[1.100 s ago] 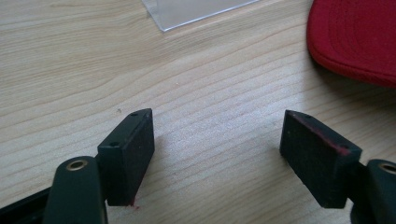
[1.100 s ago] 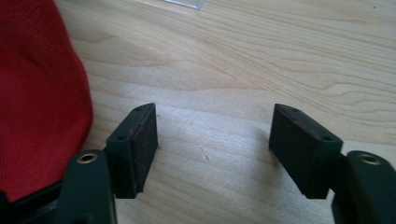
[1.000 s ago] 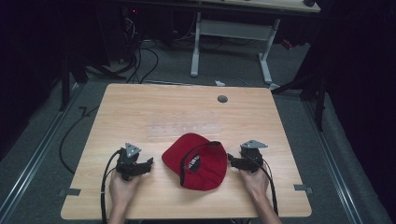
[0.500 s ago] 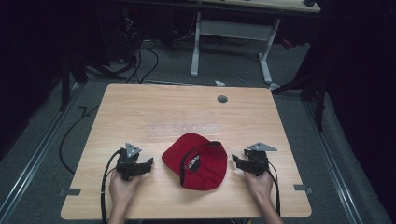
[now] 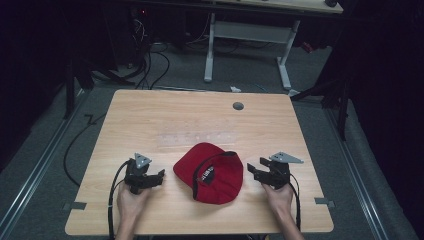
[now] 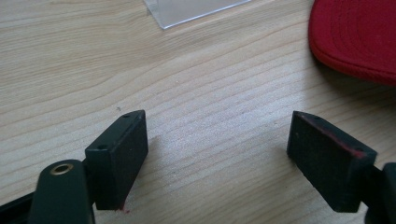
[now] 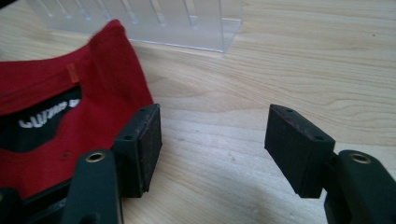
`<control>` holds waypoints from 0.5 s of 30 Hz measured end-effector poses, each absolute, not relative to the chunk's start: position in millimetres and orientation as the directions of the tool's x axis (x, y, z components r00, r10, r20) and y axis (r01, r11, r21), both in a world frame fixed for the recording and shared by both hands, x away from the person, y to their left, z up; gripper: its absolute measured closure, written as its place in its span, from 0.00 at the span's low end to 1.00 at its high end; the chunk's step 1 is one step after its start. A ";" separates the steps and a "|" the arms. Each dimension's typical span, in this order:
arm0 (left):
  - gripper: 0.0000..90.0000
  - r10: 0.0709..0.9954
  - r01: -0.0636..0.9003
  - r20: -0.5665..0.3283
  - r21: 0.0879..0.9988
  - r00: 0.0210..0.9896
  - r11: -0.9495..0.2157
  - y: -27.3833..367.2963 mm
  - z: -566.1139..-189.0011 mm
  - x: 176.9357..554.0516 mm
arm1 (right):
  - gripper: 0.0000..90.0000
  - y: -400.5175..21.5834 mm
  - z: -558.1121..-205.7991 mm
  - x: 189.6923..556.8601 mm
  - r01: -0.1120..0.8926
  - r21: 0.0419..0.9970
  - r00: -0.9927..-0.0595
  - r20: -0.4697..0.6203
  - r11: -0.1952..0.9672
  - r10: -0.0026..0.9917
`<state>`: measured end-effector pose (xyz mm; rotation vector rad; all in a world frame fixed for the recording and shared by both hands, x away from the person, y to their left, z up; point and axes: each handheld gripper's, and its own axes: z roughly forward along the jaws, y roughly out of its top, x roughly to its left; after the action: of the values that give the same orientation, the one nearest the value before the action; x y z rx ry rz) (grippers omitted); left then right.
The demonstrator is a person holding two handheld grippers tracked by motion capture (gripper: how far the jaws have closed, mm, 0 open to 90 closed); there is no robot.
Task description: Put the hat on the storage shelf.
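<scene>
Left gripper (image 6: pixel 217 154): jaws spread wide, nothing between, low over wooden surface (image 5: pixel 150 115). Right gripper (image 7: pixel 215 144): jaws spread, empty, one jaw just beside cap (image 5: pixel 210 172). Cap upside down, between grippers, near front edge. Clear rack (image 7: pixel 140 18) beyond cap. Likely step: pre-grasp. Next move probably needs jaws closing on cap rim.
</scene>
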<state>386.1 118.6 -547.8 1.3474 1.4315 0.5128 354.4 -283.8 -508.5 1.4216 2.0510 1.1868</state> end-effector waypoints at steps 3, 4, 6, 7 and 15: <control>0.18 0.900 0.460 -0.388 0.848 0.197 0.265 118.1 -548.1 386.2 | 0.39 -282.3 -504.7 355.5 0.576 0.805 -0.440 0.160 0.142 0.884; 0.18 0.900 0.460 -0.388 0.848 0.197 0.264 118.1 -548.1 386.2 | 0.39 -281.3 -503.5 355.7 0.577 0.805 -0.443 0.164 0.141 0.881; 0.18 0.900 0.460 -0.388 0.848 0.197 0.265 118.1 -548.1 386.2 | 0.39 -278.8 -500.7 356.3 0.565 0.811 -0.459 0.158 0.151 0.874; 0.18 0.900 0.460 -0.388 0.848 0.197 0.265 118.1 -548.1 386.2 | 0.39 -278.8 -500.7 356.3 0.565 0.811 -0.459 0.158 0.151 0.874; 0.18 0.900 0.460 -0.388 0.848 0.197 0.265 118.0 -548.1 386.1 | 0.35 -264.5 -493.0 363.4 0.555 0.814 -0.506 0.168 0.170 0.846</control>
<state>386.1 118.0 -548.1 1.3609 1.4307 0.5026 363.4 -264.5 -493.0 1.3362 2.1286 1.2581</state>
